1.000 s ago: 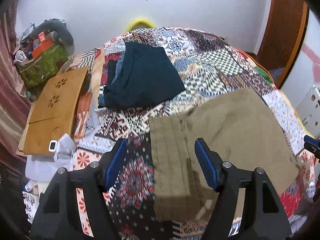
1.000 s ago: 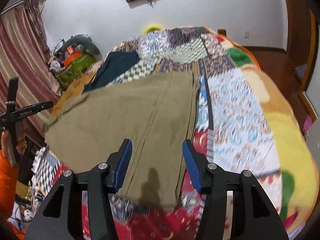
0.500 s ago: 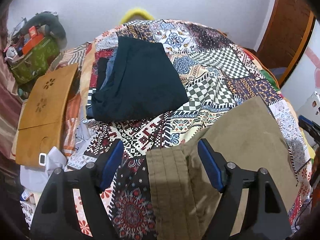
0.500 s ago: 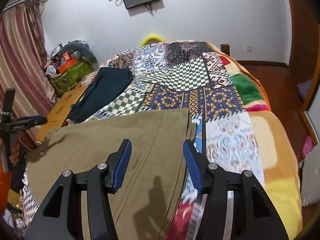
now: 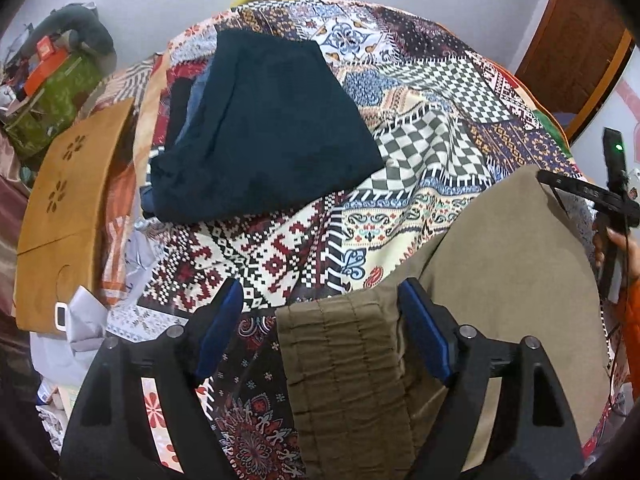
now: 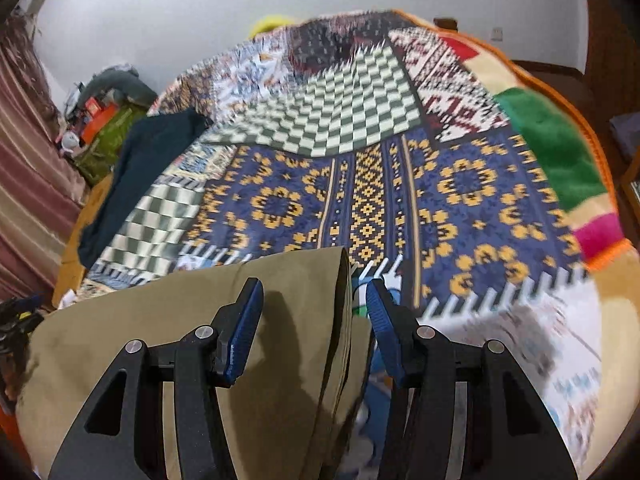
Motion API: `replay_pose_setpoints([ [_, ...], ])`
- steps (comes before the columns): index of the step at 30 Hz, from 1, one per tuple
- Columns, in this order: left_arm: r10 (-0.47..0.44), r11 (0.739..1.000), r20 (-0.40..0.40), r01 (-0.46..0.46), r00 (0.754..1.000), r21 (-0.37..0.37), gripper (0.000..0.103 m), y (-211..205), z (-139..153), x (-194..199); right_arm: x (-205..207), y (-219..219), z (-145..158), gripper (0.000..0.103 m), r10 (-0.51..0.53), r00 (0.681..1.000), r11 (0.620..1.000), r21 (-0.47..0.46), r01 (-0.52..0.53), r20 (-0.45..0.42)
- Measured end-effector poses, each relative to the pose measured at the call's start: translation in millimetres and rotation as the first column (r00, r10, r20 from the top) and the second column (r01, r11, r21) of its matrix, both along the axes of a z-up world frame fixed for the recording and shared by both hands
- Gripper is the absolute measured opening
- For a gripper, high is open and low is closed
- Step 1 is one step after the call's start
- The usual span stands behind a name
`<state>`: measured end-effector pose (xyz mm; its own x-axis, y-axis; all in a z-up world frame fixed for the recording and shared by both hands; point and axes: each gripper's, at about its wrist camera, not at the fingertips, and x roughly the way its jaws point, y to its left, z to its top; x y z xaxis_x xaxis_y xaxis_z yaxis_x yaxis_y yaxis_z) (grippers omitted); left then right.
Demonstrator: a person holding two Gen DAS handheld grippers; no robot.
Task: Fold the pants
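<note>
Both grippers have dropped much closer to the bed (image 6: 472,184) than a second ago, so the olive pants (image 5: 508,264) now fill only the lower part of each view instead of spreading across it. The pants lie flat on the patchwork bedspread, with the ribbed elastic waistband (image 5: 340,364) under the left gripper (image 5: 320,328) and a folded edge under the right gripper (image 6: 314,316). The left gripper has its blue pads spread wide, one on either side of the waistband's end; the right gripper is just as wide, straddling that folded edge. Neither pinches cloth that I can see. The dark navy garment (image 5: 264,128) has not shifted on the far side of the bed, though it looms larger from the left wrist now. The wooden lap desk (image 5: 68,208) likewise stays at the bed's left side.

Much is cut off. The lower part of the pants runs under both grippers and out of frame, so how many layers are stacked there cannot be told. From the right wrist the bedspread is smeared with motion blur, worst at the lower right. At the right edge of the left view, the other gripper's frame and part of a hand in an orange sleeve (image 5: 630,320) show only partly.
</note>
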<state>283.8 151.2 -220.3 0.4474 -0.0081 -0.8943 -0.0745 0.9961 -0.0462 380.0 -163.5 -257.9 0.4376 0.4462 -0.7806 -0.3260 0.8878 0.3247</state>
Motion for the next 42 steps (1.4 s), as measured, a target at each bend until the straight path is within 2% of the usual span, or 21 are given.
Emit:
replay_pose_setpoints([
  [2, 0.005, 1.000, 0.005, -0.005, 1.000, -0.010, 0.084, 1.2, -4.1, -0.9, 7.5, 5.5, -7.6, 0.030, 0.026, 0.999, 1.000, -0.004, -0.026, -0.030],
  [4, 0.015, 1.000, 0.010, -0.014, 1.000, -0.026, 0.084, 3.4, -7.4, -1.4, 10.2, 11.3, -14.4, 0.024, 0.049, 0.998, 0.998, -0.026, -0.050, -0.039],
  [6, 0.034, 0.999, 0.018, -0.033, 0.999, -0.038, 0.085, 6.3, -10.6, -2.0, 10.1, 13.3, -19.1, 0.010, 0.053, 0.998, 0.997, -0.055, -0.055, -0.036],
  [9, 0.077, 0.997, 0.034, -0.076, 0.996, -0.031, 0.077, 12.2, -15.0, -3.3, 9.4, 10.9, -21.5, 0.009, 0.066, 0.997, 0.996, -0.058, -0.068, -0.036],
  [12, 0.140, 0.987, 0.025, -0.138, 0.990, -0.078, 0.076, 21.7, -21.6, -4.5, 7.0, 11.7, -23.3, 0.008, 0.074, 0.997, 0.994, -0.082, -0.076, -0.026],
  [15, 0.176, 0.982, 0.029, -0.173, 0.984, -0.080, 0.076, 25.0, -24.9, -6.7, 5.3, 17.6, -24.4, 0.008, 0.075, 0.997, 0.989, -0.125, -0.075, -0.008],
  [23, 0.115, 0.993, 0.035, -0.115, 0.993, 0.000, 0.076, 13.2, -8.9, -8.2, 5.6, 25.6, -10.0, 0.013, 0.062, 0.998, 0.976, -0.212, -0.055, 0.023],
  [29, 0.074, 0.997, 0.076, -0.075, 0.994, 0.009, 0.076, 3.8, 20.0, -16.0, -18.7, 22.3, 39.3, 0.015, 0.052, 0.993, 0.991, -0.128, -0.039, 0.103],
  [33, 0.047, 0.999, 0.110, -0.046, 0.993, -0.010, 0.078, -6.0, 38.8, -16.1, -49.0, 35.6, 70.9, 0.020, 0.119, 0.980, 0.990, -0.089, -0.106, 0.157],
  [37, 0.013, 0.999, 0.125, -0.010, 0.992, -0.030, 0.081, -18.1, 51.0, -10.5, -73.2, 58.6, 88.2, 0.022, 0.186, 0.966, 0.982, -0.051, -0.179, 0.180],
  [42, -0.020, 0.998, 0.098, 0.025, 0.995, -0.059, 0.084, -32.4, 47.7, 3.5, -91.7, 92.1, 90.0, 0.041, 0.261, 0.949, 0.964, -0.005, -0.264, 0.178],
])
